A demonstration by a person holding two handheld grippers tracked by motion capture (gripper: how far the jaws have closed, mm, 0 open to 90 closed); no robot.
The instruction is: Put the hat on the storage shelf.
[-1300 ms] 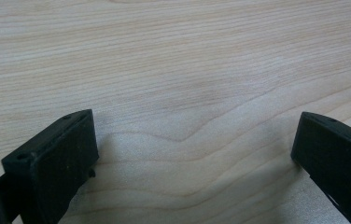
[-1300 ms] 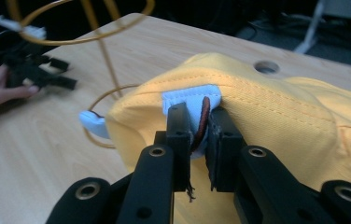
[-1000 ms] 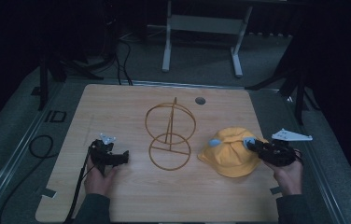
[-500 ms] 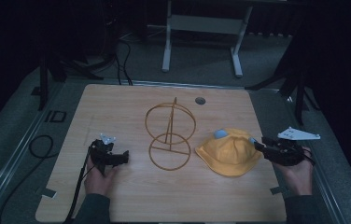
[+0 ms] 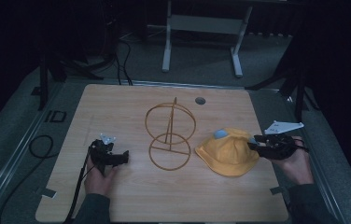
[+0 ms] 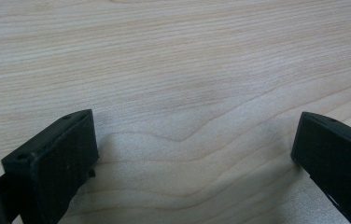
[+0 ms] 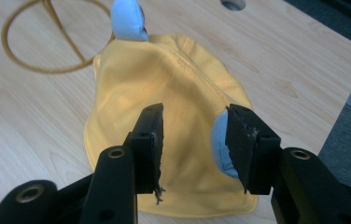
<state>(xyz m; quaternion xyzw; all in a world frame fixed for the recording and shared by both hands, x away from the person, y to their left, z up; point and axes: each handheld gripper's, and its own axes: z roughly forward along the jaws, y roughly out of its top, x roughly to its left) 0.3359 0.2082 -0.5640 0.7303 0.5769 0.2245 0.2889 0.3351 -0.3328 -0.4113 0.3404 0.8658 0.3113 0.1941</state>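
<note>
While hovering over the near brim of the yellow hat, hold the right gripper as it stands: jaws about half apart, having just been opening, pressing on nothing. Note the hat lying flat on the table, crown stretching away beyond the fingertips, brim under them, one blue ear just inside the right-hand finger (touching or only behind it, hard to tell). Judged as a re-grip, probably ahead of a lift toward the wire stand standing farther out past the crown.

To do it well: lower until the fingertips straddle the brim's edge, not the ear. Take a fold of fabric deep between the pads, since a shallow pinch on soft cloth tends to slip. Close slowly and check that the cloth bunches evenly before lifting.

Leave the left gripper parked, jaws spread wide over bare wood, nothing between the fingers, ready to steady the stand's base ring if needed.
</note>
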